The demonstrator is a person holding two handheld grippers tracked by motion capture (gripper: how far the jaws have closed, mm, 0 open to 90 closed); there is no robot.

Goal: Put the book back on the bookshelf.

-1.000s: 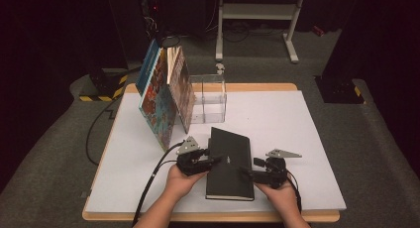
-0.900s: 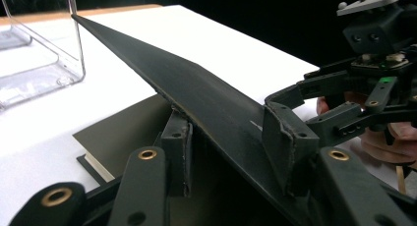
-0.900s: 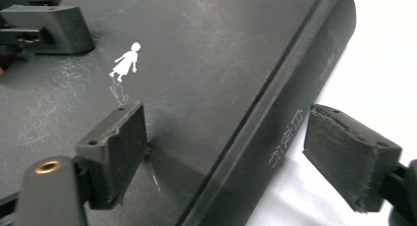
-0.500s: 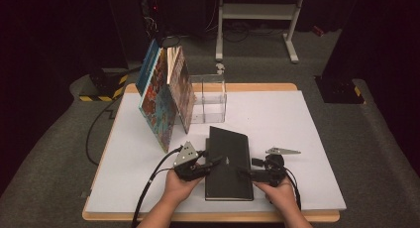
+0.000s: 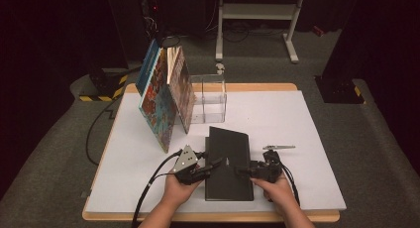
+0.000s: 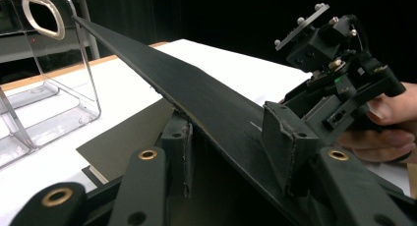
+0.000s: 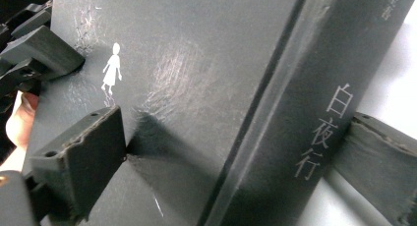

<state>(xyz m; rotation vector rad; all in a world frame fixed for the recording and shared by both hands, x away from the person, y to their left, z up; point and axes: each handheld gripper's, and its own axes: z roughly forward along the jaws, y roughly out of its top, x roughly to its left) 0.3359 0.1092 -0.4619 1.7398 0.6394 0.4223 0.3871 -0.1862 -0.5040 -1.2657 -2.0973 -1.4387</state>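
High view: black book [image 5: 229, 163] is clamped by left gripper [image 5: 214, 165] at its 9 o'clock edge, by right gripper [image 5: 241, 171] at 3 o'clock; cover lifted

Black book's [image 7: 196, 88] far corner past the frame edge (spine lettering [image 7: 393, 10] cropped above).

Our forearms come in from the near edge, one hand wrapped around each claw. The left claw [image 5: 210, 166] points right, the right claw [image 5: 242, 171] points left, so they face each other, tips near together. Both sets of jaws stand partly apart, pads pressed on what lies between them.
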